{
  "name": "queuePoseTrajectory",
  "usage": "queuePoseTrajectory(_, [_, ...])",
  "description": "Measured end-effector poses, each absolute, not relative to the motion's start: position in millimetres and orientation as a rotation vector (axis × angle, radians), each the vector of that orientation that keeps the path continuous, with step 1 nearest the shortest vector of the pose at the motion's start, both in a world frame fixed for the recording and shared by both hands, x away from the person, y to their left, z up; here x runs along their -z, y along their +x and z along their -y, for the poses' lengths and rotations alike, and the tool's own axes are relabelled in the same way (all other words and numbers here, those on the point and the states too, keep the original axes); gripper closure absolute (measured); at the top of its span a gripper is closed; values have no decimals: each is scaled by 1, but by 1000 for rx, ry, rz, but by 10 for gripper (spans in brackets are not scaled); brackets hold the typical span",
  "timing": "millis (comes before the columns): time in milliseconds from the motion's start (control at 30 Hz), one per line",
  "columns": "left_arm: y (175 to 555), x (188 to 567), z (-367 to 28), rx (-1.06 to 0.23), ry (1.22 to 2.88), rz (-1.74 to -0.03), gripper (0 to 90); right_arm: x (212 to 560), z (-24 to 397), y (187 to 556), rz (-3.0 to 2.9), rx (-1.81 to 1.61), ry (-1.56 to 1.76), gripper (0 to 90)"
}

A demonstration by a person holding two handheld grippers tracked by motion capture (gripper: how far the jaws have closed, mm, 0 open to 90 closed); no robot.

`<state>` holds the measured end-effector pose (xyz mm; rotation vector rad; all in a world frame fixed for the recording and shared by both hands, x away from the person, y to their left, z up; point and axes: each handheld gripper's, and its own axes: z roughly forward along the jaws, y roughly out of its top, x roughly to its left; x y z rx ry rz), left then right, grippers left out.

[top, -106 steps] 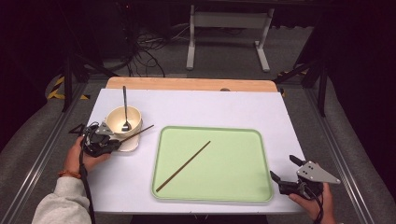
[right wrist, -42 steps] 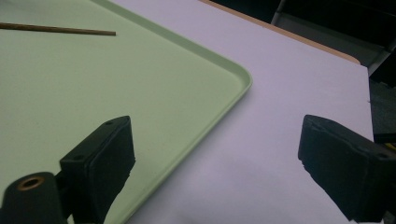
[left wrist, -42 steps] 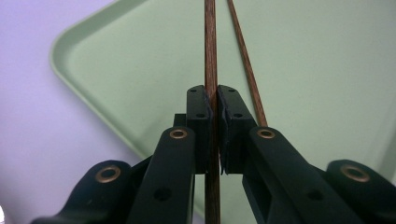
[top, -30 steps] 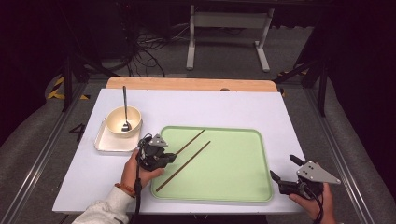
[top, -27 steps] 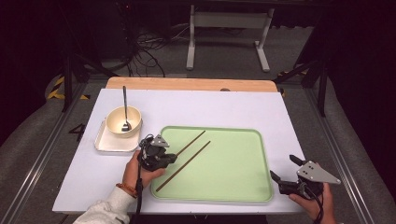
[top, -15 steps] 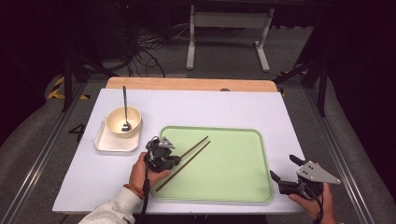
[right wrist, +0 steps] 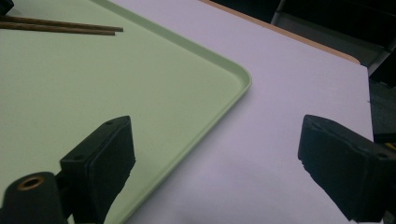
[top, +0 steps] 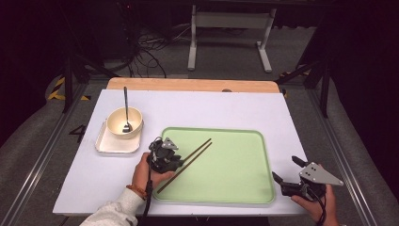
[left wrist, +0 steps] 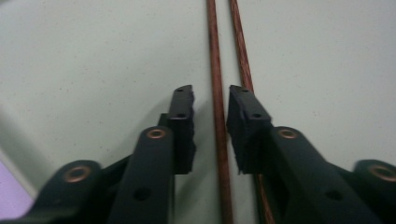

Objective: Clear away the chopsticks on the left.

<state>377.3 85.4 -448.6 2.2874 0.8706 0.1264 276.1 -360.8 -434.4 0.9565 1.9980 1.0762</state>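
Two dark brown chopsticks [top: 195,151] lie side by side, slanting across the left part of the green tray [top: 244,188]. My left gripper [top: 175,162] hangs over their lower halves. In the left gripper view its jaws [left wrist: 211,100] stand a little apart astride one chopstick [left wrist: 215,70]; the pads do not press it, and the jaws have just been opening. The other chopstick [left wrist: 239,46] runs just outside the right jaw. My right gripper [top: 284,168] rests open at the tray's near right corner, nothing between its jaws [right wrist: 217,140].
A cream bowl [top: 117,123] with a metal spoon [top: 126,106] in it sits on a white square dish [top: 106,145] left of the tray. The tray's rounded corner [right wrist: 240,74] lies ahead of the right gripper. White tabletop [top: 211,108] stretches behind the tray.
My left gripper carried a chopstick from the bowl to the tray, shifted it right beside the first one, and its jaws have come apart off it. The right gripper has not moved.
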Motion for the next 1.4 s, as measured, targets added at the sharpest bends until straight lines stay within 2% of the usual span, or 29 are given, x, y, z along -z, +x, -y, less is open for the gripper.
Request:
queuePoseTrajectory(33, [377,448,-85,-128,2291,-864,743,434,361,276,-1998,-1076,957,111])
queuePoseTrajectory(400, [372,437,-90,-171,2292,-757,743,434,362,276,-1995,-1078,957,111])
queuePoseTrajectory(600, [368,429,-95,-209,2311,-636,900,434,361,278,-1994,-1077,957,111])
queuePoseTrajectory(1000, [366,420,-103,-245,2255,-511,900,432,359,280,-1992,-1087,950,111])
queuePoseTrajectory(1400, [373,419,-79,-236,2304,-399,900,432,359,281,-1994,-1102,949,111])
